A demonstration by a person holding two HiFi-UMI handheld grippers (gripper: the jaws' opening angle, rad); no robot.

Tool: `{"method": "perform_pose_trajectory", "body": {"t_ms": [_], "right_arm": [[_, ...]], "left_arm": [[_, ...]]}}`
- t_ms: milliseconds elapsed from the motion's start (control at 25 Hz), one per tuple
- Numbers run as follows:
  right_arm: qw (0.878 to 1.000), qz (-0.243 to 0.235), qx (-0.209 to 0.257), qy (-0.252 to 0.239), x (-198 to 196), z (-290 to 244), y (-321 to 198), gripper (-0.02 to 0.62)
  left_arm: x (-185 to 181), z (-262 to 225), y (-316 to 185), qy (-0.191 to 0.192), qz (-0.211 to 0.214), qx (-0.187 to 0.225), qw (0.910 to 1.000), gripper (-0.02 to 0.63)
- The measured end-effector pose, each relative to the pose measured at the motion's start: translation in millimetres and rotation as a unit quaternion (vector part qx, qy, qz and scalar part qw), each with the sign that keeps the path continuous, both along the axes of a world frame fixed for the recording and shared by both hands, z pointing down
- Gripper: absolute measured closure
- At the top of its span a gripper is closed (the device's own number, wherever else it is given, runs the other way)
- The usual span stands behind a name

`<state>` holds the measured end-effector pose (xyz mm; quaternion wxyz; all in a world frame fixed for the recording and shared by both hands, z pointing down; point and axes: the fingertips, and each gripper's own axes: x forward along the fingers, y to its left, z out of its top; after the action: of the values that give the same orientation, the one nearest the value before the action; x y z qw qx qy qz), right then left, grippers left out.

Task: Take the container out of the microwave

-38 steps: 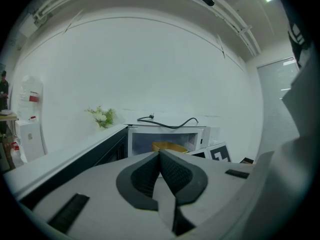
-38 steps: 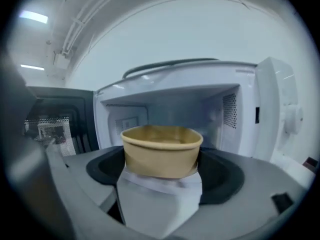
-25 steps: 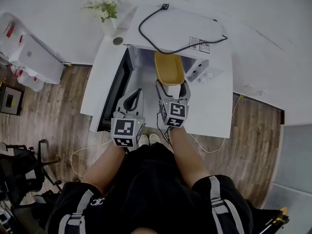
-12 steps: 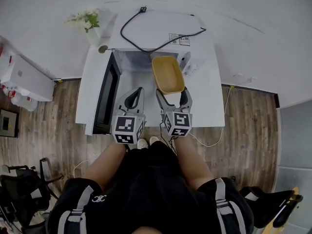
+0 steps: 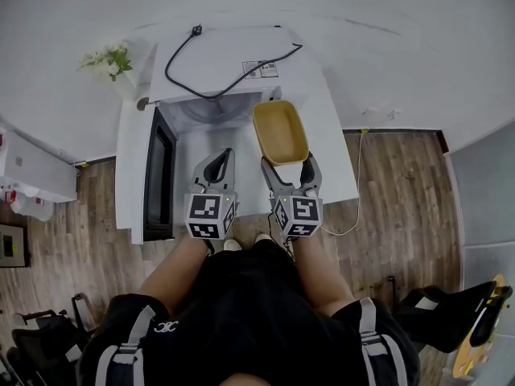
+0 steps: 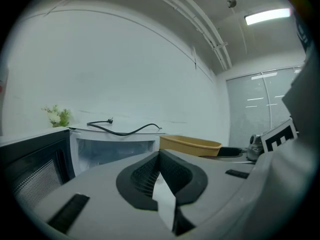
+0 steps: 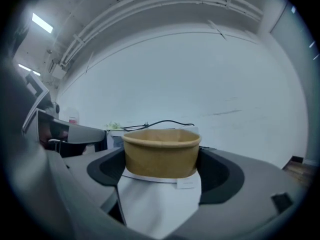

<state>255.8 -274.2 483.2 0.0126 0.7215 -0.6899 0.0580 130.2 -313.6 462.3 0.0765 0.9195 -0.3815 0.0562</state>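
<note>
Tan and open-topped, the container [image 5: 280,131] sits clamped between the wide-set jaws of the right gripper [image 5: 287,162], the pads pressing on its two sides at the near end. It is held outside the white microwave [image 5: 233,63], in front of the oven's right side and above the white table [image 5: 334,163]. The right gripper view shows the container [image 7: 161,151] upright and level between the dark pads. The microwave door [image 5: 158,175] stands swung open to the left, leaving the pale cavity exposed. Just left of the container, the left gripper [image 5: 224,155] has its jaws together with nothing between them, pointing toward the open cavity. A black cord [image 5: 217,67] lies looped across the microwave's top, and a small bunch of flowers [image 5: 105,61] stands at its back left corner. Wood-plank floor [image 5: 394,183] surrounds the table.
</note>
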Motion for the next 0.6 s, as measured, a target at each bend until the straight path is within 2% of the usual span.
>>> {"method": "perform_pose_trajectory", "body": {"t_ms": [320, 600], "right_arm": [[0.999, 0.036, 0.002, 0.002, 38.3, -14.5, 16.7, 0.143], [0.999, 0.045, 0.011, 0.005, 65.5, -32.2, 18.3, 0.143]], "left_arm": [[30.3, -10.9, -4.7, -0.001, 0.017, 0.002, 0.9998, 0.597], [49.6, -17.2, -7.6, -0.003, 0.018, -0.001, 0.9998, 0.597]]}}
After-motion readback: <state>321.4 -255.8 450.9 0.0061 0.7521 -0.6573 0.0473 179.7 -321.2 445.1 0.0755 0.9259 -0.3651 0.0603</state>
